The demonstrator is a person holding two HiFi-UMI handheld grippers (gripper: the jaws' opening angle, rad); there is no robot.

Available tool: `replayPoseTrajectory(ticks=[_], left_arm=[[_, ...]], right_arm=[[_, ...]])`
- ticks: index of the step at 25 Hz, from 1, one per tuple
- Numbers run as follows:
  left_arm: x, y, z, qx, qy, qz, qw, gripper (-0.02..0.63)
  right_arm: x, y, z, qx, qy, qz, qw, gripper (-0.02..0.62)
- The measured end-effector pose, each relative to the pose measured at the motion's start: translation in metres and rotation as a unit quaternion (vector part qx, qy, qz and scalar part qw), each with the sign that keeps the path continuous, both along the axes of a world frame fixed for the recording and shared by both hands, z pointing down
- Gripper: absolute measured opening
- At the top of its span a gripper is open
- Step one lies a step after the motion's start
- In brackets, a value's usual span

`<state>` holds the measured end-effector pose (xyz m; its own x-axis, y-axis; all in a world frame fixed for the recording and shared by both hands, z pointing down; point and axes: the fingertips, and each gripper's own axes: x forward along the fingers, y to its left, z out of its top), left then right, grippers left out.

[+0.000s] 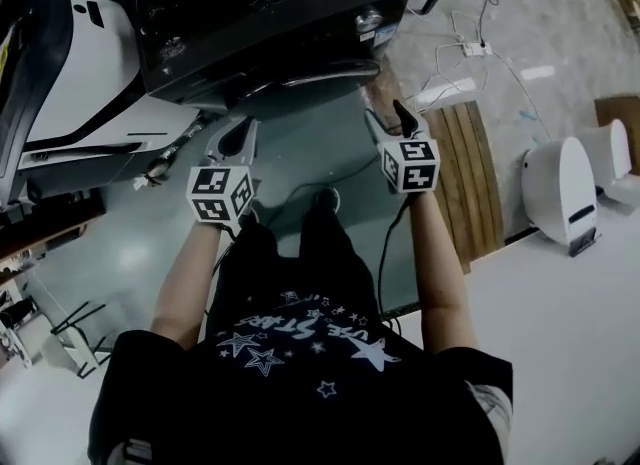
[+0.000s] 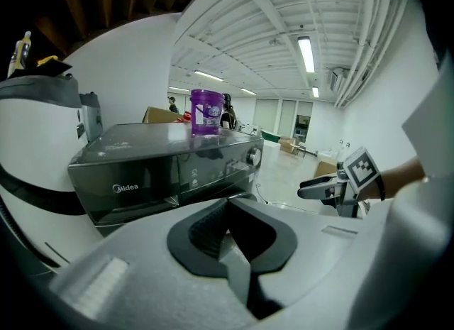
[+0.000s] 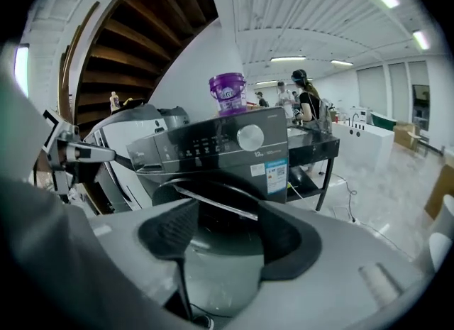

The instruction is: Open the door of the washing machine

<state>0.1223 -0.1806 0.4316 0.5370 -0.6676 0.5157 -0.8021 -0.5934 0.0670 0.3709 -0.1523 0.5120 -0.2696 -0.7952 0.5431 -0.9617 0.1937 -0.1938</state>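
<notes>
The dark grey washing machine (image 1: 250,23) stands in front of me, its control knob (image 3: 250,138) at the upper right of the front. Its round door (image 3: 213,204) sits low on the front with a chrome rim; I cannot tell whether it is ajar. My left gripper (image 1: 238,131) hovers before the machine's lower left, its pads (image 2: 206,229) together with nothing between them. My right gripper (image 1: 388,118) is held level with it on the right, pointing at the door from a short way off. Its jaws stand open and empty, and the door shows through the gap.
A purple tub (image 2: 206,111) stands on top of the machine. A white appliance (image 1: 90,63) stands to the left. To the right are a black table (image 3: 316,151), a wooden pallet (image 1: 470,173), floor cables (image 1: 470,48) and another white unit (image 1: 560,188). People stand far behind.
</notes>
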Motion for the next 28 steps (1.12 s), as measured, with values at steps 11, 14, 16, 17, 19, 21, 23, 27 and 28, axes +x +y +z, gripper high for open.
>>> replayPoseTrajectory(ticks=[11, 14, 16, 17, 19, 21, 23, 27, 28], left_arm=[[-0.039, -0.014, 0.029, -0.029, -0.014, -0.077, 0.9965, 0.011], [-0.046, -0.017, 0.041, -0.040, -0.020, -0.090, 0.9949, 0.011], [-0.047, -0.017, 0.048, -0.049, -0.023, -0.092, 0.9943, 0.011], [-0.047, -0.017, 0.052, -0.053, -0.024, -0.091, 0.9942, 0.011], [-0.045, -0.018, 0.058, -0.059, -0.026, -0.085, 0.9943, 0.011], [-0.044, -0.020, 0.062, -0.060, -0.028, -0.083, 0.9943, 0.011], [-0.044, -0.022, 0.066, -0.063, -0.026, -0.086, 0.9940, 0.011], [-0.043, -0.025, 0.071, -0.071, -0.022, -0.087, 0.9934, 0.011], [-0.043, -0.026, 0.072, -0.072, -0.021, -0.086, 0.9934, 0.011]], right_arm=[[0.003, -0.095, 0.068, -0.035, 0.083, -0.088, 0.992, 0.264], [0.001, -0.112, 0.085, -0.042, 0.097, -0.108, 0.989, 0.264], [0.000, -0.118, 0.095, -0.051, 0.108, -0.127, 0.985, 0.264], [0.000, -0.121, 0.099, -0.053, 0.117, -0.138, 0.982, 0.264], [-0.001, -0.127, 0.108, -0.054, 0.136, -0.160, 0.976, 0.264], [-0.003, -0.132, 0.116, -0.056, 0.152, -0.181, 0.970, 0.264], [-0.006, -0.136, 0.121, -0.058, 0.162, -0.197, 0.965, 0.264], [-0.012, -0.139, 0.128, -0.065, 0.176, -0.222, 0.957, 0.264], [-0.013, -0.139, 0.130, -0.068, 0.181, -0.227, 0.955, 0.263]])
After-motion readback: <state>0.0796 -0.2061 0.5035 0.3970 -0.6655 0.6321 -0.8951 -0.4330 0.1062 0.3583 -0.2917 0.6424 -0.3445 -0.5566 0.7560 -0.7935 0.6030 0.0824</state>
